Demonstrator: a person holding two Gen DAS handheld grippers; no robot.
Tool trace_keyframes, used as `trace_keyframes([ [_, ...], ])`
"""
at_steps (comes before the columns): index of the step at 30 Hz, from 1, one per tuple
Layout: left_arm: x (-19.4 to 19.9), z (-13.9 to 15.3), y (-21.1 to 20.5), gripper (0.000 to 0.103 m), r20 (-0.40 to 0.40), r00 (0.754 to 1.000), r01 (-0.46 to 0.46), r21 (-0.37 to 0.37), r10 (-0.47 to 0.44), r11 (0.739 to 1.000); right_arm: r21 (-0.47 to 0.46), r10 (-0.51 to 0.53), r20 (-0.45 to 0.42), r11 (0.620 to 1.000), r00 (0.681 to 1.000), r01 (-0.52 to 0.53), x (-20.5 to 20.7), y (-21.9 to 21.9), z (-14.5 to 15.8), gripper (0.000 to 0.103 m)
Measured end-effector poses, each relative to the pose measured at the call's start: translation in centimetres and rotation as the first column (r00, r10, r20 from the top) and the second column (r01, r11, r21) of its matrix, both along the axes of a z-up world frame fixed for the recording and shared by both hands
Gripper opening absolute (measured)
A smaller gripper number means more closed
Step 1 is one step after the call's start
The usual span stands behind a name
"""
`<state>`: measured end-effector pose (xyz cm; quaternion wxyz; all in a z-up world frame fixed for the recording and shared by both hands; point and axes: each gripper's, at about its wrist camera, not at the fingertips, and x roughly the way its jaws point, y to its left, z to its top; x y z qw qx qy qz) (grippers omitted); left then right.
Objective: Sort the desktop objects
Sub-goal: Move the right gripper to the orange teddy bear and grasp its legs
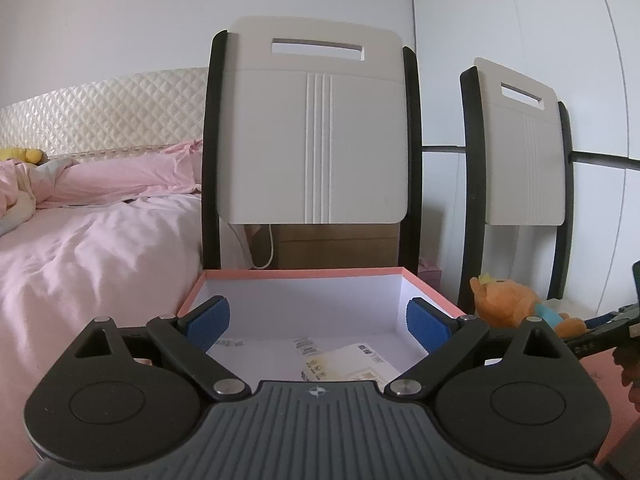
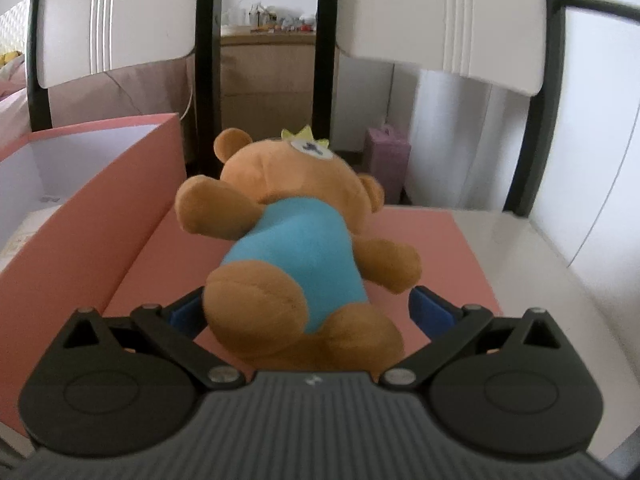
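A brown plush bear in a blue shirt lies face down on a pink sheet on the table. My right gripper is open, and the bear's legs lie between its blue pads. To the left of the bear stands a pink box with white inner walls. My left gripper hovers open over this box, holding nothing. Printed paper packets lie on the box floor. In the left wrist view the bear shows to the right of the box.
Two white chair backs with black frames stand just behind the table. A bed with pink bedding is to the left. A purple bag and a wooden cabinet sit on the floor beyond. The white tabletop extends right.
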<state>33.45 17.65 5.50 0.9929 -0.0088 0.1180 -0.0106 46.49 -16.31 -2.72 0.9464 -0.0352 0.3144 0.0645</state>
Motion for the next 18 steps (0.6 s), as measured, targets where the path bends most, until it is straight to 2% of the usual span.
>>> trace_keyframes([
  [1, 0.0, 0.0, 0.0, 0.097, 0.000, 1.000, 0.001, 0.000, -0.001, 1.000, 0.012, 0.001, -0.012, 1.000, 1.000, -0.001, 0.2, -0.1, -0.1, 0.102],
  [3, 0.0, 0.0, -0.1, 0.097, -0.002, 1.000, 0.001, -0.002, -0.001, 1.000, 0.034, 0.013, -0.029, 0.999, 0.999, -0.012, 0.5, -0.3, -0.3, 0.090],
  [8, 0.0, -0.1, -0.1, 0.097, 0.002, 1.000, -0.005, -0.002, 0.005, 1.000, 0.078, 0.008, -0.013, 0.997, 1.000, -0.007, -0.5, -0.9, 0.3, 0.074],
  [18, 0.1, -0.1, -0.2, 0.097, 0.000, 1.000, 0.002, 0.006, -0.002, 1.000, 0.145, 0.015, 0.072, 0.989, 0.997, -0.025, -2.7, -1.3, 4.6, 0.071],
])
